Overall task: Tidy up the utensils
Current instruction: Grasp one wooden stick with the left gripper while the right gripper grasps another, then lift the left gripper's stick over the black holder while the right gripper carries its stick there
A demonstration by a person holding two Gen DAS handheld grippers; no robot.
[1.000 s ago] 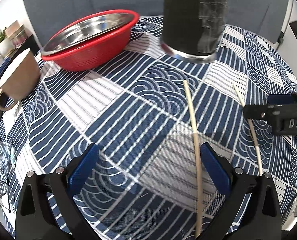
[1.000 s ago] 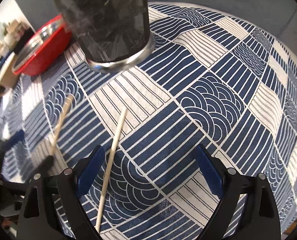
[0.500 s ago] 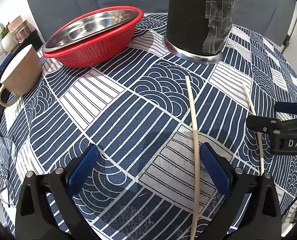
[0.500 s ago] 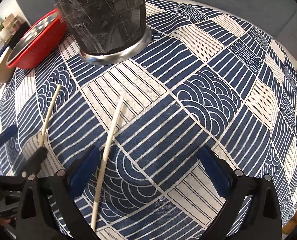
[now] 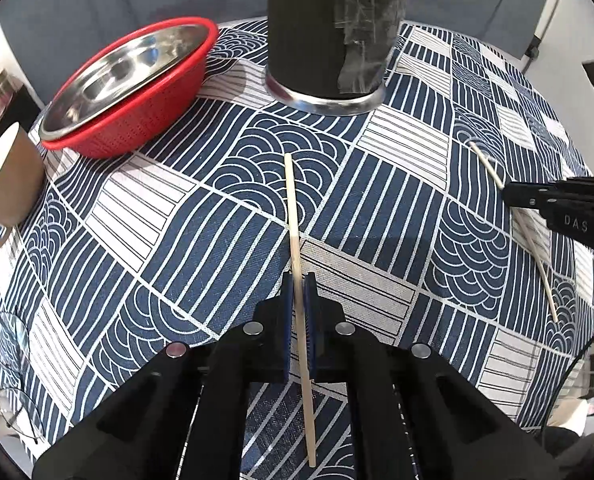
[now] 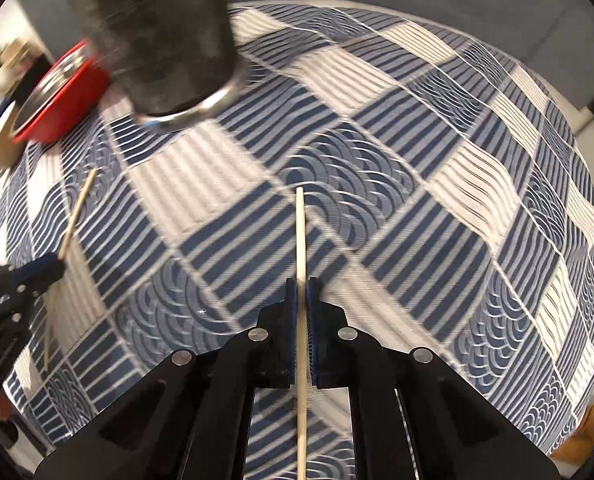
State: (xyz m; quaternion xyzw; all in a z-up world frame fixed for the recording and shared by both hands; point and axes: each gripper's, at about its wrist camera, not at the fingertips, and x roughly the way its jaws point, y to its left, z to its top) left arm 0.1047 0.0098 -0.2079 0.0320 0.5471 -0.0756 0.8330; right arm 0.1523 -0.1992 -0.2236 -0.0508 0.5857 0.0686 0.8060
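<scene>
Blue patterned worktop [image 5: 397,184]. My left tool [image 5: 298,280] clamps one chopstick [image 5: 295,216], right tool [image 6: 301,286] clamps other chopstick [image 6: 301,232]. I'd lift level, tip ends into black holder [image 5: 329,28], avoid rim.

- "DAS" in pale capitals on the black body of the right gripper [image 5: 515,194], at the right edge of the left wrist view; no other writing is legible
</scene>
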